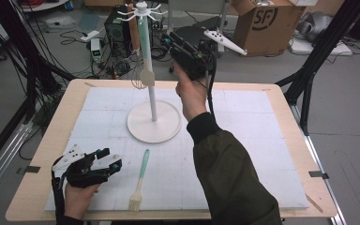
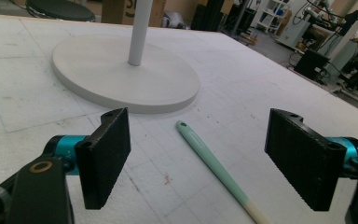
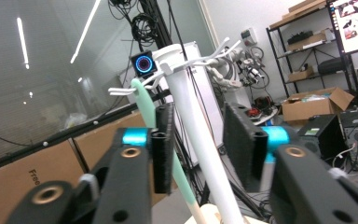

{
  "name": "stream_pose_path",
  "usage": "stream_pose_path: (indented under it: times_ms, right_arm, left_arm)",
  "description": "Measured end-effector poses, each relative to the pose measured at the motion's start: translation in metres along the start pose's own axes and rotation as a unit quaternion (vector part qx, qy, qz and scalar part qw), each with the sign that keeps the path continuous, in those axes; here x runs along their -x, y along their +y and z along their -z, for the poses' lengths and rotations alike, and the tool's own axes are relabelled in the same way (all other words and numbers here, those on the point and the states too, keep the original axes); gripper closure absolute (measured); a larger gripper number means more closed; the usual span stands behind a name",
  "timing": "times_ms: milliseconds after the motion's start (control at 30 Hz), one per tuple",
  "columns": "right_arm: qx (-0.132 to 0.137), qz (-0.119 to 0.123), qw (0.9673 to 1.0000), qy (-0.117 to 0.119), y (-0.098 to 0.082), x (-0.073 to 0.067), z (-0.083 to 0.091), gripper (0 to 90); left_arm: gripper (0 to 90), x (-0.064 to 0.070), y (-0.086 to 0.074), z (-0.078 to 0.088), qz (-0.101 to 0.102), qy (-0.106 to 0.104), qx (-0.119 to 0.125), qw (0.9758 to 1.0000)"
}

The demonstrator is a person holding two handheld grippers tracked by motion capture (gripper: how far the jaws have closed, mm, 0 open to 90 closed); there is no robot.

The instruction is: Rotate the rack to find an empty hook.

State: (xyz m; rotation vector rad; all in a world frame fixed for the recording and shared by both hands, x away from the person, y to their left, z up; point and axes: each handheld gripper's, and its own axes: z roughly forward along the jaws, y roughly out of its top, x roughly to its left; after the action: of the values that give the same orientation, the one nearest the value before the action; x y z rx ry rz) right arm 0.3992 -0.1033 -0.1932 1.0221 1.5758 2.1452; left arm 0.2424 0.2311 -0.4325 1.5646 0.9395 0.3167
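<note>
A white hook rack [image 1: 152, 101] stands on its round base at the middle of the white mat [image 1: 243, 154]. A green-handled utensil [image 1: 144, 44] and a brown-handled whisk [image 1: 134, 35] hang from its top hooks. My right gripper [image 1: 168, 41] is raised beside the rack's top, open. In the right gripper view the pole [image 3: 191, 107] and green handle [image 3: 142, 105] stand just beyond the jaws [image 3: 198, 130], which grip nothing. My left gripper [image 1: 112, 158] rests low at the front left, open. A green-handled pastry brush [image 1: 140, 180] lies flat; its handle [image 2: 214, 161] runs between the wide left jaws [image 2: 204, 144], untouched.
The mat covers a wooden table [image 1: 51, 140]. The rack's round base [image 2: 126, 70] sits just ahead of the left gripper. On the floor behind the table stand a cardboard box [image 1: 267, 21] and a computer tower [image 1: 117, 26] with cables. Black frame legs [image 1: 309, 70] stand at the right.
</note>
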Motion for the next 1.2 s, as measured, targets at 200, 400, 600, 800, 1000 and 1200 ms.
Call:
stream_pose_path:
  times_ms: [200, 400, 600, 800, 1000, 1200]
  right_arm:
    - [0.005, 0.018, 0.9996, -0.020, 0.010, -0.002, -0.011, 80.7]
    - [0.007, 0.019, 0.9996, -0.021, 0.017, -0.005, -0.019, 87.9]
    - [0.009, 0.012, 0.9996, -0.023, 0.019, -0.007, -0.028, 89.5]
    - [0.007, 0.016, 0.9997, -0.019, 0.019, -0.013, -0.032, 89.6]
    - [0.006, 0.021, 0.9995, -0.023, 0.019, -0.018, -0.032, 89.8]
    - [0.002, 0.021, 0.9996, -0.017, 0.018, -0.021, -0.033, 89.8]
  left_arm:
    - [23.0, -0.001, 0.000, 0.001, 0.002, 0.000, 0.002, 1.0000]
    - [23.0, 0.000, 0.000, -0.001, 0.000, -0.003, 0.000, 1.0000]
    - [23.2, -0.001, 0.000, 0.000, 0.001, -0.001, 0.002, 1.0000]
    - [23.2, 0.001, 0.000, -0.001, 0.003, -0.005, 0.000, 1.0000]
    - [23.2, 0.002, -0.001, -0.004, -0.001, -0.008, -0.004, 1.0000]
    - [23.2, 0.002, -0.001, -0.004, 0.000, -0.007, -0.002, 1.0000]
